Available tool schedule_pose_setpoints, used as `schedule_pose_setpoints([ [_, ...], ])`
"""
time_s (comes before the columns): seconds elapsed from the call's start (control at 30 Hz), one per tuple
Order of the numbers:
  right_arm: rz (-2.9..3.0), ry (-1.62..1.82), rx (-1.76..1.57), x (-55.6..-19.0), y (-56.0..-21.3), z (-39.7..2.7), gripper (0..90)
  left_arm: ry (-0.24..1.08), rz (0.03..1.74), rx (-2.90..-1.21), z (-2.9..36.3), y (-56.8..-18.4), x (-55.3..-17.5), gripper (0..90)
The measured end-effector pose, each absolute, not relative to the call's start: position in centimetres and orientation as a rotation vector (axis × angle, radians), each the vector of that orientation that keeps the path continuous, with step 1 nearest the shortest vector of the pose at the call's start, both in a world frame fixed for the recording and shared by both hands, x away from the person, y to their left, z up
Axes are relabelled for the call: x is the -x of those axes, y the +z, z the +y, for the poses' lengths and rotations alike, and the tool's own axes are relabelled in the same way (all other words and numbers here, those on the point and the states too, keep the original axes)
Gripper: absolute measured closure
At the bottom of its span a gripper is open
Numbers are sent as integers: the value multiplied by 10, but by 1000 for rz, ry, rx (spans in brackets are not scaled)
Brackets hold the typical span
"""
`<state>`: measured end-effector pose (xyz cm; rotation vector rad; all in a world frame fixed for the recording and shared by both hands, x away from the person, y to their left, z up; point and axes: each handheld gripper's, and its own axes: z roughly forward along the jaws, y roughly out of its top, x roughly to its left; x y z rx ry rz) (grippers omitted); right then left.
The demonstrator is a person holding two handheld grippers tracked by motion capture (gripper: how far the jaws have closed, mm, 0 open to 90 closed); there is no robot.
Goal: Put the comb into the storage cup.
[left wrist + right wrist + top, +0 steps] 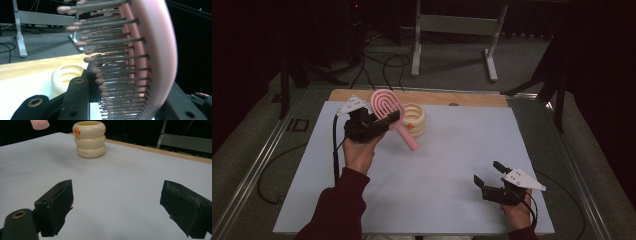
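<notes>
From above you get the whole layout: the left gripper [379, 122] is up near the far side of the white table [452, 165], holding a pink hairbrush [388, 106] in the air right next to a cream ribbed cup [416, 119]. The brush head sticks up past the jaws and the handle slants down toward the tabletop, with its tip in front of the cup. The right gripper [488, 172] sits well apart, down at the near right corner, with nothing around it.

The left gripper view gives you what the overhead shot can't: the brush's bristles [112, 65] up close, rows of dark pins with rounded tips, and the pink back of the brush curving along the right. The jaws are clamped on the brush head, one on each side. The cup [63, 80] peeks out just behind the left jaw.

The right gripper view shows the side of the cup [90, 138]: three stacked rings, a small orange mark near the rim, standing upright on the table. The end of the pink handle [39, 124] hangs at the top left. That gripper's jaws stand wide apart, with bare table between them.
</notes>
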<state>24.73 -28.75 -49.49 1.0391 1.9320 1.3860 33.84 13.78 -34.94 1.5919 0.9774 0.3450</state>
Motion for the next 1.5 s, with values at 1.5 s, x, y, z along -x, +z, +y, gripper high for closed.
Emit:
schedule_pose_setpoints([
  [1.5,1926,1397,-1028,-248,-499,-286,119,482,895,-1704,115,-306,-385,635],
])
